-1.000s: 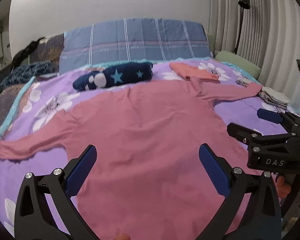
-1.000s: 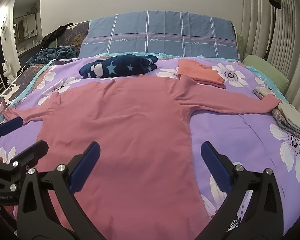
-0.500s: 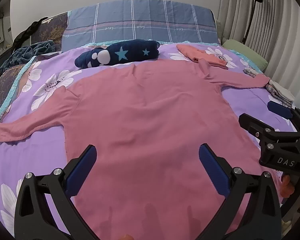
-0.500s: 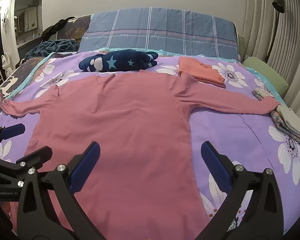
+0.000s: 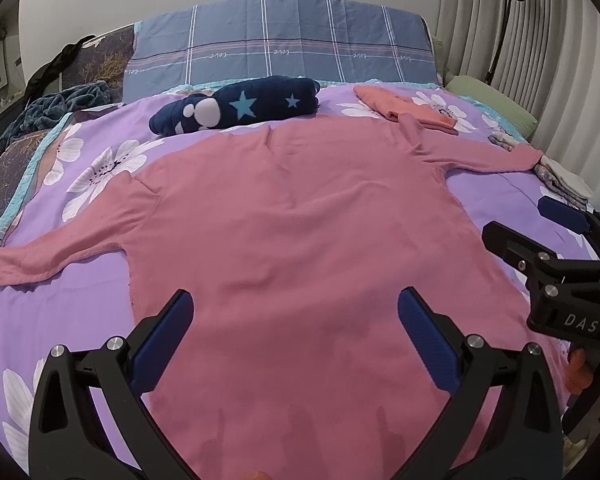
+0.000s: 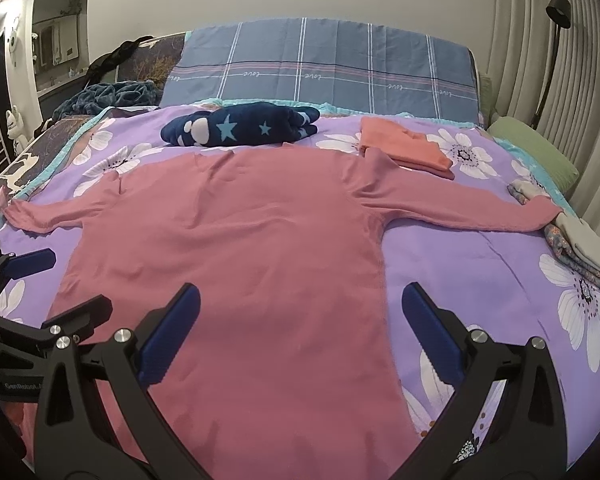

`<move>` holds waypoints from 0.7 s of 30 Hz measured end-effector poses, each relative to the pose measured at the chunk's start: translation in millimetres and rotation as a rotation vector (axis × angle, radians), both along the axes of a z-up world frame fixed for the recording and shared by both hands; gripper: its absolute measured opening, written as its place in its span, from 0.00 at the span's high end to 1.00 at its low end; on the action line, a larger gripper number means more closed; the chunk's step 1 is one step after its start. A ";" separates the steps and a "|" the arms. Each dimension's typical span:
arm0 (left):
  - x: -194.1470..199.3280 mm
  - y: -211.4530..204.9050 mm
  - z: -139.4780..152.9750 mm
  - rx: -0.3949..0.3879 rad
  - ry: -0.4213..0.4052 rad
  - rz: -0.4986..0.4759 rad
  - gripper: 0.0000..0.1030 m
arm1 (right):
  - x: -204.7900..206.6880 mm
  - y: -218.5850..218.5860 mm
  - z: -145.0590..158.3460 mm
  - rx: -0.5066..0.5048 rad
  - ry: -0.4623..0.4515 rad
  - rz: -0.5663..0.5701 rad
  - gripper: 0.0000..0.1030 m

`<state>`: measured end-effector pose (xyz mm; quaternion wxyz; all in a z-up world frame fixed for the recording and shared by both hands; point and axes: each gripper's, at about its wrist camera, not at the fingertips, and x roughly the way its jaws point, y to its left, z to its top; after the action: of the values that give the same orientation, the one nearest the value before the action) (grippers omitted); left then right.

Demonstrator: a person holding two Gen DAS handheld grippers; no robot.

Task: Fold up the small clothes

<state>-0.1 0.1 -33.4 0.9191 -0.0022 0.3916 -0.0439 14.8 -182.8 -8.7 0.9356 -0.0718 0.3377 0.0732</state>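
Note:
A pink long-sleeved shirt lies flat on the purple flowered bedspread, both sleeves spread out; it also shows in the right wrist view. My left gripper is open and empty above the shirt's lower hem. My right gripper is open and empty above the shirt's lower right side. The right gripper shows at the right of the left wrist view; the left gripper shows at the left of the right wrist view.
A folded navy star garment and a folded orange garment lie beyond the shirt. A stack of folded small clothes sits by the right sleeve end. A blue plaid pillow, green pillow and curtains lie behind.
Both grippers have drawn back and risen a little over the shirt's lower part, so more of the shirt and bed shows. The shirt has not moved.

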 end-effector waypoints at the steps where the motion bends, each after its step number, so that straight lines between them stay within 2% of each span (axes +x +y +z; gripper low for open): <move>1: 0.4 0.3 -0.7 0.001 0.001 0.001 0.01 | 0.1 -0.8 0.1 0.002 0.001 -0.004 0.02; 7: 1.6 0.1 -2.4 0.007 0.010 0.005 0.01 | -2.1 -6.1 3.2 0.029 -0.018 -0.017 0.02; 21: 2.3 13.4 -9.7 0.025 0.019 0.048 0.01 | 0.2 -6.0 3.1 0.010 -0.031 -0.027 0.02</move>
<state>2.3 13.6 -43.1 0.9161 -0.0008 0.4005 -0.0168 15.0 -188.8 -5.6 0.9419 -0.0639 0.3239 0.0613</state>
